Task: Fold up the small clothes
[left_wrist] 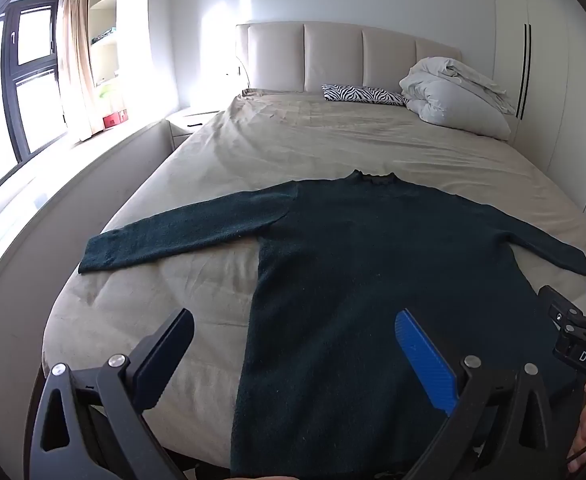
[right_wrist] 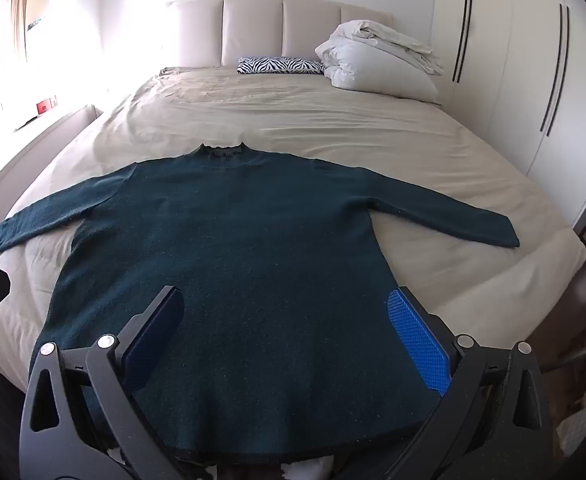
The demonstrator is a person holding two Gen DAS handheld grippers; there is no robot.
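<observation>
A dark teal long-sleeved sweater (left_wrist: 373,280) lies flat on the beige bed, collar toward the headboard, both sleeves spread out; it also shows in the right wrist view (right_wrist: 229,248). My left gripper (left_wrist: 293,348) is open and empty, hovering above the sweater's lower left edge near the hem. My right gripper (right_wrist: 285,328) is open and empty, above the sweater's lower body near the hem. The right gripper also shows at the right edge of the left wrist view (left_wrist: 573,320).
The beige bed sheet (left_wrist: 293,140) stretches to a padded headboard (left_wrist: 333,56). A zebra-print pillow (left_wrist: 363,95) and a heap of white bedding (left_wrist: 453,96) lie at the far end. White wardrobes (right_wrist: 513,60) stand right, a window (left_wrist: 29,72) left.
</observation>
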